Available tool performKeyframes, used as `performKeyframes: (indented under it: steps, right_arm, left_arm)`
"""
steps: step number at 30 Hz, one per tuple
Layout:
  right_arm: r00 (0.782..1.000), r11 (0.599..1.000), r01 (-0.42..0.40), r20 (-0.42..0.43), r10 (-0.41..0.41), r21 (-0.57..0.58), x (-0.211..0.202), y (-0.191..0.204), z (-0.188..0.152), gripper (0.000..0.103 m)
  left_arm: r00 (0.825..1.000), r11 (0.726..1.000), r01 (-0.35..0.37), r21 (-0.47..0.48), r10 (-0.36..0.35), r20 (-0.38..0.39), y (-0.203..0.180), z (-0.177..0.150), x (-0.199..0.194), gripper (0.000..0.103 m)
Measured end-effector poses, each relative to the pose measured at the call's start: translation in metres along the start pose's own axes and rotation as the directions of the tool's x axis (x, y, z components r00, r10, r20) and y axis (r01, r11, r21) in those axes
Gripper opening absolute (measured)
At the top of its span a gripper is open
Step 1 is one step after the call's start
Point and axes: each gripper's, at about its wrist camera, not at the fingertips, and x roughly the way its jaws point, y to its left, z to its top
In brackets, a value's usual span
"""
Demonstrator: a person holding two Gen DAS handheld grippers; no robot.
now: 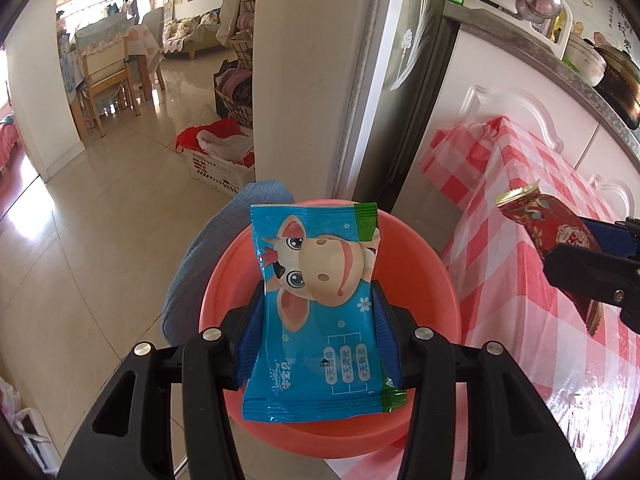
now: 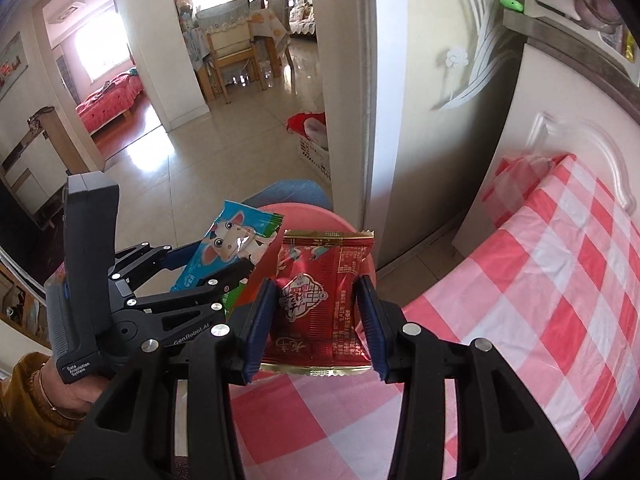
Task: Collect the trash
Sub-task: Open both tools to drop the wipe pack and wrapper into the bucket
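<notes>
My left gripper (image 1: pixel 318 320) is shut on a blue wipes packet with a cartoon cow (image 1: pixel 320 304), held just above a pink plastic basin (image 1: pixel 432 280). In the right wrist view that packet (image 2: pixel 236 248) and the left gripper (image 2: pixel 212 276) show at the left, over the basin (image 2: pixel 320 220). My right gripper (image 2: pixel 316 320) is shut on a red snack wrapper with gold edges (image 2: pixel 320 292), above the table edge beside the basin. From the left wrist view, the red wrapper (image 1: pixel 548 228) hangs at the right in the right gripper (image 1: pixel 576 256).
A table under a red-and-white checked cloth (image 2: pixel 540 300) fills the right. A white cabinet door (image 1: pixel 512 100) and a grey sliding-door frame (image 1: pixel 372 80) stand behind. A blue-clad knee (image 1: pixel 208 248) sits behind the basin. A white crate (image 1: pixel 220 168) rests on the tiled floor.
</notes>
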Motion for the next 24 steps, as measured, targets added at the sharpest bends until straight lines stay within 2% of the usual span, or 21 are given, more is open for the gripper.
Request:
performKeyframes:
  steps: [13,24]
  right_arm:
    - [0.998,0.999,-0.007,-0.065,0.004,-0.035,0.037,0.006,0.015,0.044]
    - [0.996,0.997,0.01,-0.09,-0.016,-0.071,0.052,0.009,0.02,0.044]
  left_arm:
    - [1.0,1.0,-0.01,0.0,0.01,-0.022,0.003,-0.006,0.013,0.05]
    - [0.999,1.0,-0.01,0.004,0.01,-0.042,0.006,-0.008,0.023,0.05]
